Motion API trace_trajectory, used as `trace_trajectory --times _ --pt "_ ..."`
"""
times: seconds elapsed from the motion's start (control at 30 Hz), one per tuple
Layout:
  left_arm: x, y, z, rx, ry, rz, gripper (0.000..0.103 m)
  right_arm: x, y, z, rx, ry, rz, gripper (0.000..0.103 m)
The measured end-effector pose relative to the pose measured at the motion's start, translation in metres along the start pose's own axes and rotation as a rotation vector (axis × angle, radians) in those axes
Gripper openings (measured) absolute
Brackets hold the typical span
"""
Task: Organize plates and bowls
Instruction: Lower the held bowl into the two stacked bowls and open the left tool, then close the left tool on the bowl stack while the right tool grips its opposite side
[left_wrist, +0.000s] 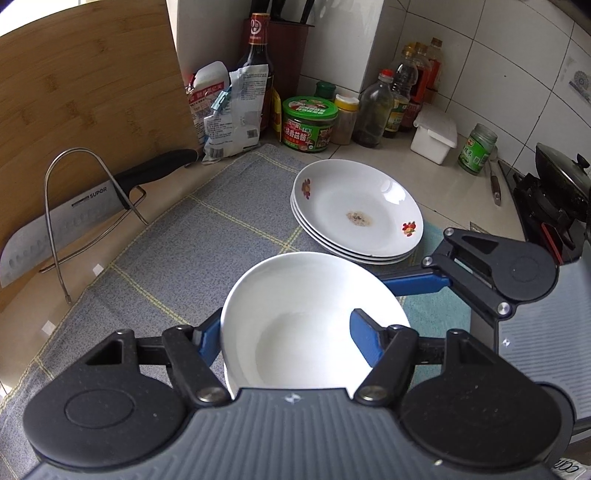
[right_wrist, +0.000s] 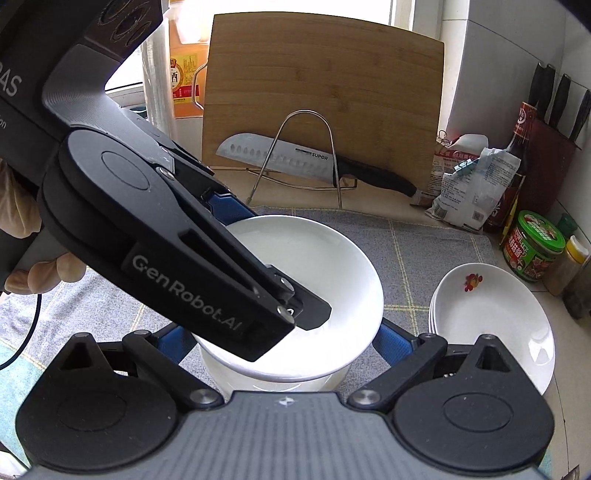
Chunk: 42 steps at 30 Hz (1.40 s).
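A tiled kitchen counter (left_wrist: 443, 173) carries a grey checked cloth (left_wrist: 177, 258) that covers most of its near side. Against the back edge a bamboo cutting board (right_wrist: 321, 96) stands upright, and a knife (right_wrist: 295, 158) marked "SUPOR" rests across a wire stand (right_wrist: 306, 155) in front of it, blade to the left, black handle to the right.

On the cloth, toward the right edge, a stack of white plates (left_wrist: 356, 212) lies flat; the top one bears small red flower prints and a brown speck of residue at its centre. Beside them, nearer the front edge, a white bowl (left_wrist: 310, 321) sits with its mouth upward, nested in at least one more white bowl beneath it.

The left claw (left_wrist: 291, 332) is clamped across the bowl's rim, one blue finger outside the wall and the other inside. The right claw (right_wrist: 284, 343) flanks the lower bowl with a blue finger on each side; whether they press on it cannot be told. The left tool's arm reads "GenRobot.AI".

In the back right corner stand a green-lidded jar (left_wrist: 309, 123), a dark sauce bottle (left_wrist: 256, 62), opened packets (left_wrist: 229, 110) and a white lidded box (left_wrist: 434, 134); nothing shows of what the box holds.
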<state>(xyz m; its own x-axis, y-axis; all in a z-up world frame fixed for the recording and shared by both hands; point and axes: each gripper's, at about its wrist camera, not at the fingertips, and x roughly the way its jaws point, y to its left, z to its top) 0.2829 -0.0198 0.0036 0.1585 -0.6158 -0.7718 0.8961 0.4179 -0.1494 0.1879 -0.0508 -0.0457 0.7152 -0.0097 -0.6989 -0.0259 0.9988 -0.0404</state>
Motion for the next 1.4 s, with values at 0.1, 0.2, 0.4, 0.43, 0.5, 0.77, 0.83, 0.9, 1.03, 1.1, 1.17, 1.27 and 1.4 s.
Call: trace_trajectory --times 0.1,0.2,0.4,0.43,0.5,0.77,0.83,0.9,1.03,1.1,1.17,1.27,1.4 --pt "0.004 0.001 -0.004 -0.005 0.011 0.0 0.069 0.002 0.0 -0.002 0.005 0.003 0.012 0.101" --pt "0.007 0.002 -0.007 -0.016 0.019 -0.003 0.069 0.004 0.001 -0.004 0.011 0.009 0.022 0.101" --pt "0.011 0.002 -0.009 -0.017 0.016 -0.006 0.069 0.006 0.002 -0.005 0.002 0.017 0.017 0.101" --pt "0.011 0.002 -0.01 -0.017 0.016 -0.007 0.069 0.006 0.001 -0.005 0.003 0.018 0.017 0.101" --pt "0.012 0.002 -0.01 -0.02 0.017 -0.01 0.069 0.007 0.002 -0.006 0.002 0.022 0.013 0.101" --pt "0.013 0.003 -0.013 -0.015 0.014 -0.018 0.069 0.01 0.003 -0.008 0.003 0.029 0.009 0.101" --pt "0.014 0.004 -0.013 -0.015 0.01 -0.025 0.072 0.01 0.003 -0.008 0.008 0.028 0.011 0.101" --pt "0.013 0.005 -0.015 -0.023 -0.002 -0.036 0.079 0.011 0.001 -0.008 0.022 0.036 0.02 0.101" --pt "0.001 0.006 -0.016 -0.016 -0.065 0.016 0.084 0.009 0.002 -0.008 0.021 0.025 0.025 0.103" --pt "-0.007 0.011 -0.017 -0.026 -0.093 0.036 0.088 0.006 0.002 -0.008 0.019 0.02 0.03 0.103" --pt "-0.012 0.016 -0.02 -0.033 -0.11 0.073 0.089 0.003 0.002 -0.008 0.024 0.013 0.029 0.103" --pt "-0.013 0.025 -0.028 -0.06 -0.106 0.076 0.089 -0.002 0.003 -0.01 0.028 0.005 0.033 0.103" --pt "-0.02 0.029 -0.043 -0.088 -0.131 0.078 0.089 -0.01 0.007 -0.015 0.017 -0.004 0.035 0.103"
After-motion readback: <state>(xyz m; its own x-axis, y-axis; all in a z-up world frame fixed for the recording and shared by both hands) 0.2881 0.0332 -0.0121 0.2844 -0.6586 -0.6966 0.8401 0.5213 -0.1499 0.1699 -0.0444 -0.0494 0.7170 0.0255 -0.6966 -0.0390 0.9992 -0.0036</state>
